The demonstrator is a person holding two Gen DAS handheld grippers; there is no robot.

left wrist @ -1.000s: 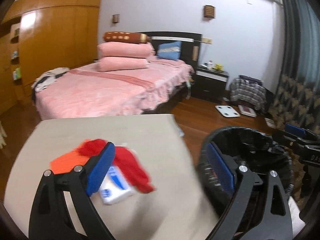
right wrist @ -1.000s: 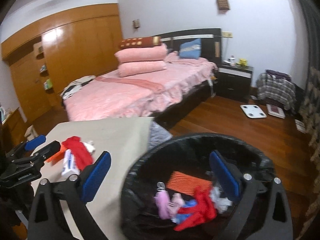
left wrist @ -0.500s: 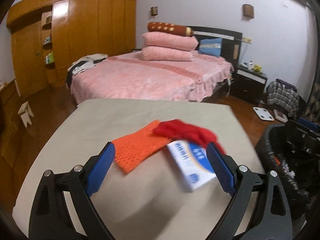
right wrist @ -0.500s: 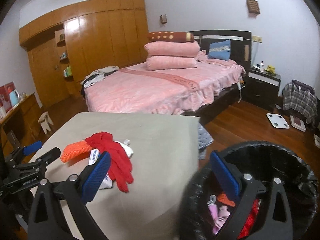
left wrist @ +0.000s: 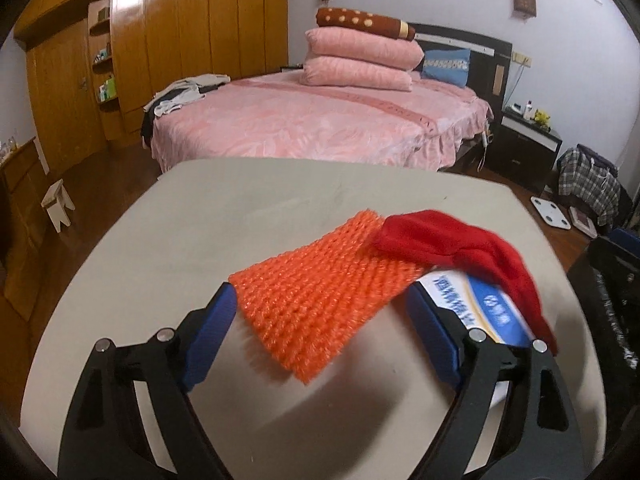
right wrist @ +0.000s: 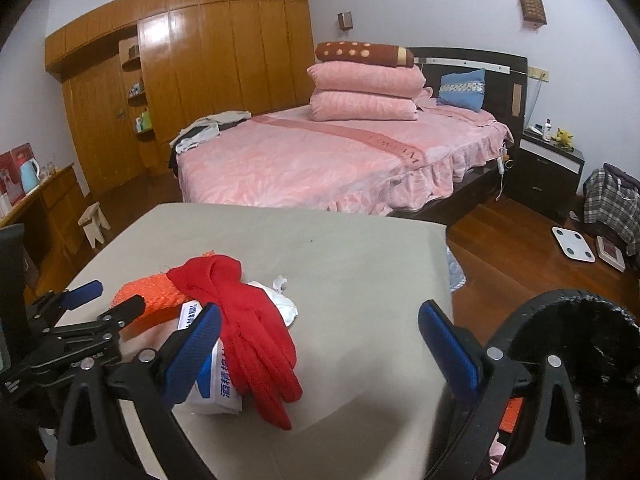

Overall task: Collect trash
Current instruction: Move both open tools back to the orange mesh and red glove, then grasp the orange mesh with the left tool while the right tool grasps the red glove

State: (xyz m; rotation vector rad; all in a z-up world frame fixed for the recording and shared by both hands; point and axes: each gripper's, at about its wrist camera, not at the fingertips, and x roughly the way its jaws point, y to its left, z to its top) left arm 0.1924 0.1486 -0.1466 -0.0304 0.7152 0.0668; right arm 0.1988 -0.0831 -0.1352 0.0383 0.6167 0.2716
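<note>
Left wrist view: the left claw (left wrist: 320,336) is spread wide, its blue pads (left wrist: 210,338) on either side of the near end of an orange mesh sleeve (left wrist: 320,296) that lies flat on the beige table (left wrist: 240,208) at the centre of the frame; whether the pads touch the mesh cannot be told. A red glove (left wrist: 460,252) lies across the far right corner of the mesh and over a white and blue packet (left wrist: 480,312) (printed characters on its face), which sits just right of the right pad. At the right edge of the frame appears part of a black bin (left wrist: 612,308).

Right wrist view: the right claw (right wrist: 320,352) is likewise spread wide and holds nothing, over the near part of the table (right wrist: 360,264). The red glove (right wrist: 248,320) lies at lower left of the frame, draped over the packet (right wrist: 216,384), with a crumpled white tissue (right wrist: 282,300) just behind it and the orange mesh sleeve (right wrist: 148,296) to its left. The left claw (right wrist: 106,304) enters from the left edge beside the mesh. The black bin (right wrist: 560,320) (lined with a black bag) stands at lower right, off the table's corner, with coloured scraps inside.

Background, both views: a bed (right wrist: 320,160) with pink covers and stacked pillows, a wooden wardrobe (right wrist: 200,80) at upper left, a wooden floor (right wrist: 520,240).
</note>
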